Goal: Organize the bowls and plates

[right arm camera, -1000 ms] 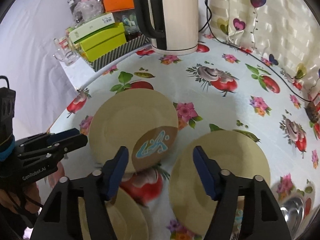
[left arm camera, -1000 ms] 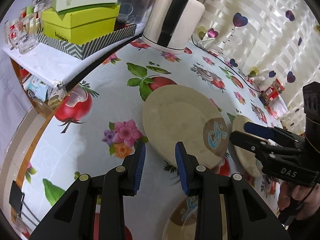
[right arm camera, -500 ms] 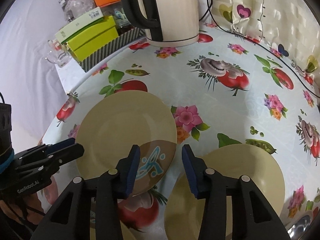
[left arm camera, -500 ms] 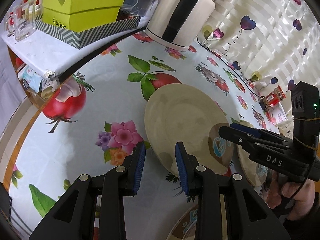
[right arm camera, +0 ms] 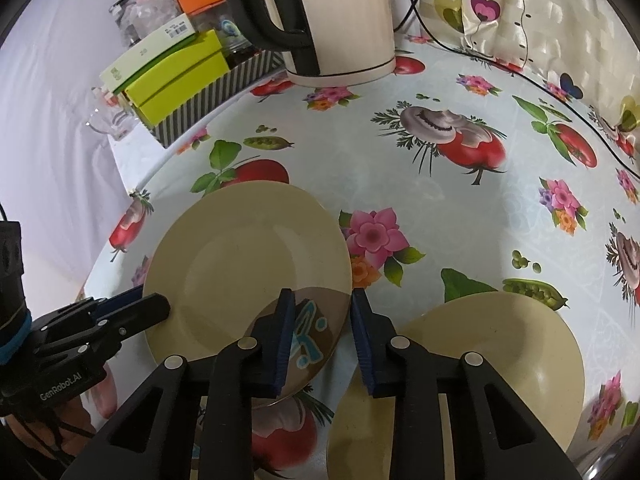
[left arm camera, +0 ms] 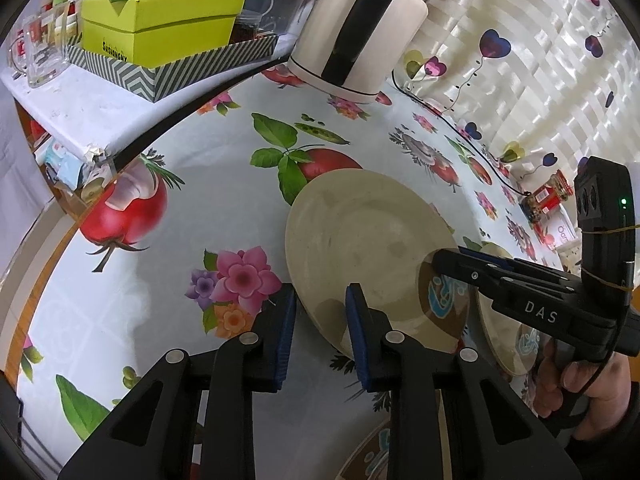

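A beige plate [left arm camera: 360, 240] with a brown patch and blue mark lies on the flowered tablecloth; it also shows in the right wrist view [right arm camera: 240, 272]. My left gripper [left arm camera: 320, 316] is open, its fingers straddling the plate's near-left rim. My right gripper [right arm camera: 322, 320] is open, its fingers straddling the rim at the brown patch; it shows in the left wrist view [left arm camera: 452, 260] too. A second beige plate [right arm camera: 480, 352] lies right of it. A third plate [left arm camera: 372, 456] peeks in at the bottom.
A cream and black kettle [right arm camera: 328, 20] stands at the back with its cord [right arm camera: 540, 76]. Yellow-green boxes [left arm camera: 160, 36] sit in a striped tray on a side shelf. A jar [left arm camera: 548, 196] stands by the heart-patterned curtain [left arm camera: 520, 60].
Both grippers have moved forward onto the first plate's rim. My right gripper has narrowed from wide open to a smaller gap around the brown patch.
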`<state>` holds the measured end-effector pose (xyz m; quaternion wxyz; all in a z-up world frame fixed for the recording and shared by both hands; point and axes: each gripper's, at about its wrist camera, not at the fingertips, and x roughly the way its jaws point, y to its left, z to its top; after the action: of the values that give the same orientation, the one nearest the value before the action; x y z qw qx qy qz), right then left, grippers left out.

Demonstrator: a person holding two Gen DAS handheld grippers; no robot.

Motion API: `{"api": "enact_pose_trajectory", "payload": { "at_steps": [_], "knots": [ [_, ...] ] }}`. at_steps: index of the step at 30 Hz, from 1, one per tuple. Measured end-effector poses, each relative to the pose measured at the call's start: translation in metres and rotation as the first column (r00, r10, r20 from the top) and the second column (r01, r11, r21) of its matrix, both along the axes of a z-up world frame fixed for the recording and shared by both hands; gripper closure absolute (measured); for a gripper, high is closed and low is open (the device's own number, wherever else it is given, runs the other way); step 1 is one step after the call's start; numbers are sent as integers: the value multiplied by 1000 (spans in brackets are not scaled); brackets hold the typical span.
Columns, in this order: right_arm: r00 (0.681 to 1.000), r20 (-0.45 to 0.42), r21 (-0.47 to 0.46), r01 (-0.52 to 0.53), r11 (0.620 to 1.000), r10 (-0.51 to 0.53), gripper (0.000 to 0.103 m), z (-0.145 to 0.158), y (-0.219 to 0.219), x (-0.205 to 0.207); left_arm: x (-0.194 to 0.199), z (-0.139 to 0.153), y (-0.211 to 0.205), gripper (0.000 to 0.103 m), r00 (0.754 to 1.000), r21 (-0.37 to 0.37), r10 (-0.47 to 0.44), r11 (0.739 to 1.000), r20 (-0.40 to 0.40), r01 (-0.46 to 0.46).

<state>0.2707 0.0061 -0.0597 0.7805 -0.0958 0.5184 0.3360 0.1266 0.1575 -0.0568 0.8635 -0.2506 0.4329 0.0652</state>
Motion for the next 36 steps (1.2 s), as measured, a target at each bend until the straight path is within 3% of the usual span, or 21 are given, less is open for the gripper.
{"api": "enact_pose_trajectory", "payload": {
  "at_steps": [17, 26, 36],
  "knots": [
    [1000, 25, 28, 10, 1000, -11, 76, 23, -9, -16, -22, 29, -11, 76, 999, 33, -4, 999, 33, 3],
    [999, 41, 46, 23, 999, -24, 76, 37, -28, -46, -48, 41, -30, 76, 999, 47, -23, 999, 36, 21],
    [999, 26, 33, 36, 999, -37, 76, 33, -51, -91, -84, 38, -52, 76, 999, 50, -48, 998, 9, 47]
  ]
}}
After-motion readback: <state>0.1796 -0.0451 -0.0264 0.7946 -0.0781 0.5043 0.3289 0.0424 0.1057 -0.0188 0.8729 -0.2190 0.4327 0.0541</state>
